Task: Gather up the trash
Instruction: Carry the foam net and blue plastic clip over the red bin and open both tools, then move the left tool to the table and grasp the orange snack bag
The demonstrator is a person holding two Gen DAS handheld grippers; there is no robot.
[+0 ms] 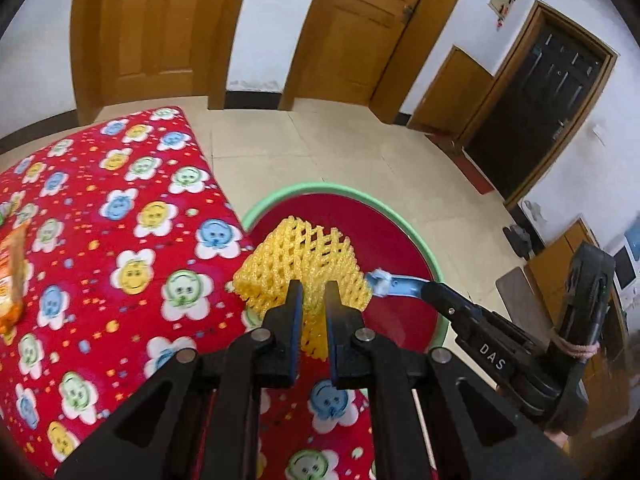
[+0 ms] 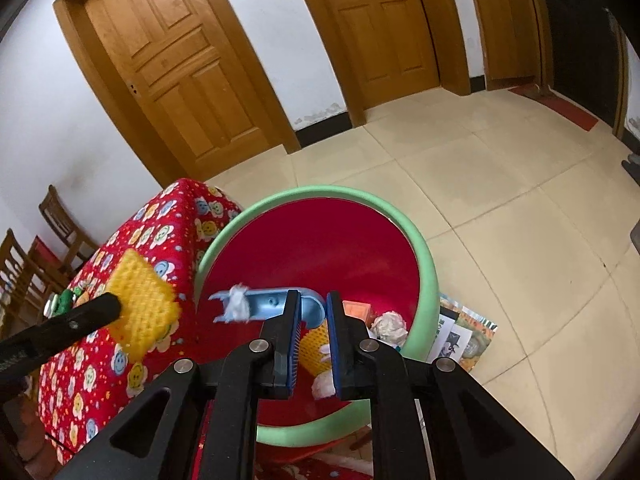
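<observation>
My left gripper [image 1: 313,286] is shut on a yellow foam fruit net [image 1: 304,270] and holds it over the rim of the red bin with a green rim [image 1: 434,268]. The net also shows in the right wrist view [image 2: 144,312]. My right gripper [image 2: 313,296] is shut on a light blue plastic piece [image 2: 272,304] with a white tissue scrap [image 2: 239,303] stuck to it, above the bin [image 2: 424,264]. The blue piece shows in the left wrist view [image 1: 400,285]. Inside the bin lie crumpled paper [image 2: 389,326], an orange box [image 2: 357,311] and another yellow net [image 2: 314,350].
A table with a red flower-print cloth [image 1: 120,240] stands left of the bin, with an orange snack wrapper [image 1: 12,280] on it. Papers [image 2: 464,332] lie on the tiled floor right of the bin. Wooden doors [image 2: 172,64] are behind. Wooden chairs [image 2: 24,264] stand far left.
</observation>
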